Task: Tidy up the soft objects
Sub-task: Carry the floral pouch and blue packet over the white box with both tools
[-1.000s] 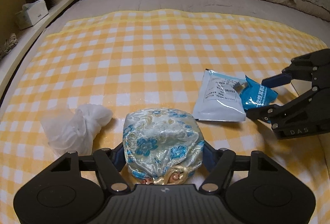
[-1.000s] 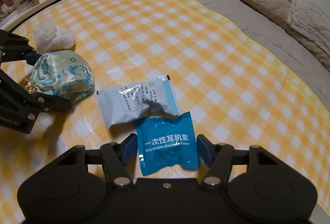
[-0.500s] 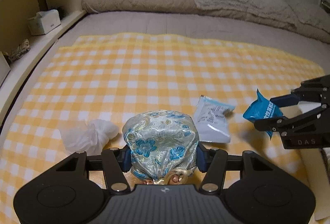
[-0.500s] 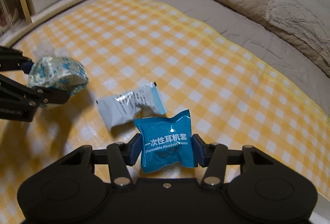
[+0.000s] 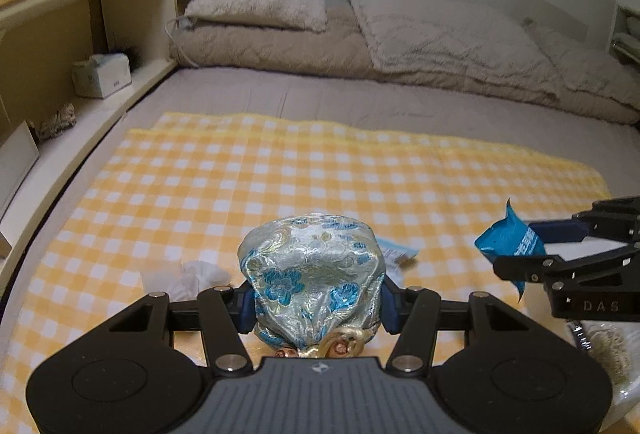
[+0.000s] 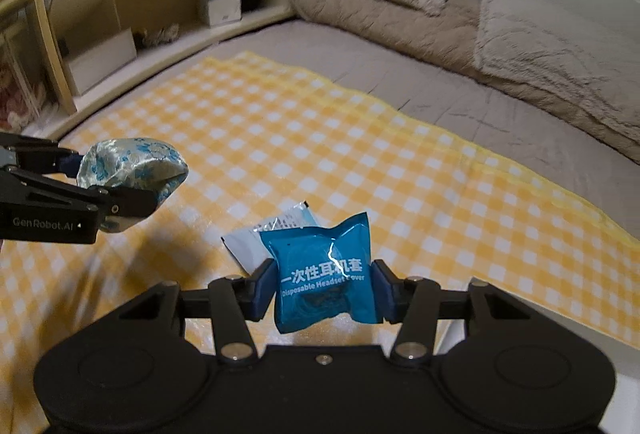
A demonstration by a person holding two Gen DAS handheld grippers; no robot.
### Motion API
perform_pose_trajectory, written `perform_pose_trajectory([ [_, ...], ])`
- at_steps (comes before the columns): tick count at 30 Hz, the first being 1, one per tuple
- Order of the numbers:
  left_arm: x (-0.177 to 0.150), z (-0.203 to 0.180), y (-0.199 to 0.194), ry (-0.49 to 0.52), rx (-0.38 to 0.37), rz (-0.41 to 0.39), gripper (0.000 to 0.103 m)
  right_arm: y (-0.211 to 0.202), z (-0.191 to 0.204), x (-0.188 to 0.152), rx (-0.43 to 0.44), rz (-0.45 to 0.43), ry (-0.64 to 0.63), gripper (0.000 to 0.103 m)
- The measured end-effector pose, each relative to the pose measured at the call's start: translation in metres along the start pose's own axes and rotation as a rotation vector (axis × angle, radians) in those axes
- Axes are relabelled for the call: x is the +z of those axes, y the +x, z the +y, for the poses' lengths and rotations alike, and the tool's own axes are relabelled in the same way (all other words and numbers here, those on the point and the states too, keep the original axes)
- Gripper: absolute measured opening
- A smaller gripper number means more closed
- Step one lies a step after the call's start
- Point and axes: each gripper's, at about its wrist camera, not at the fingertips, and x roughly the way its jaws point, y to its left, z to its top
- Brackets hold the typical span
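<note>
Two grippers, each loaded: left gripper point(image 5: 316, 298) clamped on one silver-and-blue brocade pouch point(image 5: 314, 274), lifted clear of the yellow checked cloth point(image 5: 280, 178); right gripper point(image 6: 324, 292) pinching one blue headset-cover packet point(image 6: 324, 270), also held above the cloth; one white-and-blue sachet point(image 6: 276, 234) lying flat beneath and behind the packet; one crumpled white wad point(image 5: 192, 276) on the cloth just left of the pouch; two pillows point(image 5: 260, 4) at the head of the bed.
</note>
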Motion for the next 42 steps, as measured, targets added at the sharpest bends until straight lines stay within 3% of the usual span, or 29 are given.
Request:
perform_pose_trajectory([
  [15, 0.003, -0.042, -0.059, -0.001, -0.086, -0.174, 0.056, -0.085, -0.017, -0.010, -0.033, -0.102, 0.159, 0.052],
  [28, 0.010, -0.109, -0.067, 0.085, -0.213, -0.207, 0.056, -0.144, -0.079, -0.048, -0.139, -0.140, 0.257, 0.052],
  [42, -0.002, -0.200, -0.019, 0.181, -0.372, -0.128, 0.056, -0.160, -0.141, -0.081, -0.224, -0.124, 0.362, 0.052],
])
